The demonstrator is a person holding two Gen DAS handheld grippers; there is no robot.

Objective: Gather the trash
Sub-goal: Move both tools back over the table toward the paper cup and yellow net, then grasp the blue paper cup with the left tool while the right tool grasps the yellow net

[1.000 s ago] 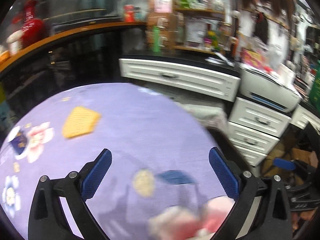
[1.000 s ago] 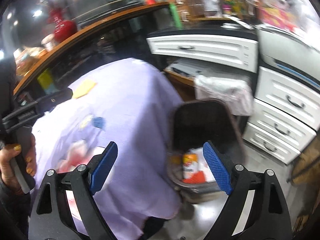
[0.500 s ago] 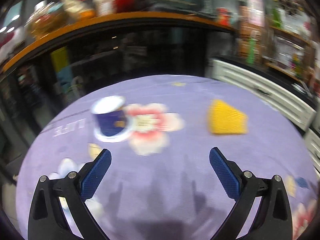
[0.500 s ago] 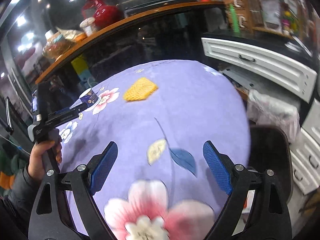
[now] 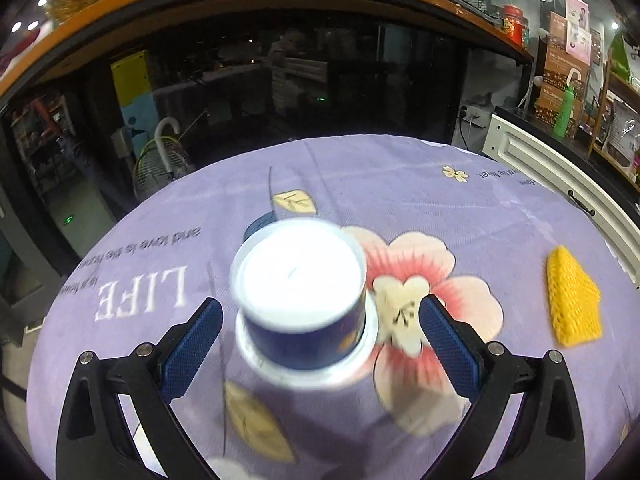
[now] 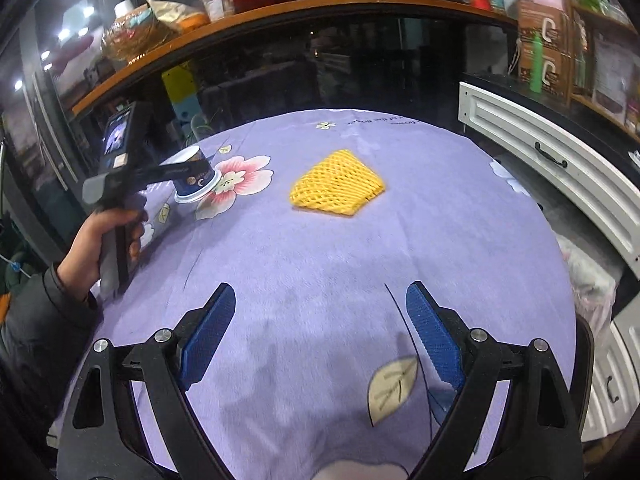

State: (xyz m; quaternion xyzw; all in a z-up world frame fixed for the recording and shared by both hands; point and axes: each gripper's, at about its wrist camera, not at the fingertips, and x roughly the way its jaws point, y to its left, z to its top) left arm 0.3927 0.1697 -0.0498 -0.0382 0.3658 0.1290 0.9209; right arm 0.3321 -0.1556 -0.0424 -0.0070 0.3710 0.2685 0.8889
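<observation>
The left gripper [image 5: 320, 340] stood wide open around the upside-down cup [image 5: 304, 296], not squeezing it. The right gripper [image 6: 320, 340] was wide open and empty over bare cloth [image 6: 320, 240], well back from the yellow net [image 6: 338, 188].

An upturned paper cup [image 5: 300, 292] stands on the tablecloth [image 5: 360, 184], between the left gripper's [image 5: 320, 332] spread fingers. A foam fruit net [image 6: 338, 188] lies well to its right, farther ahead of the right gripper [image 6: 320, 332]. Drawers [image 6: 552, 160] stand right of the table.
</observation>
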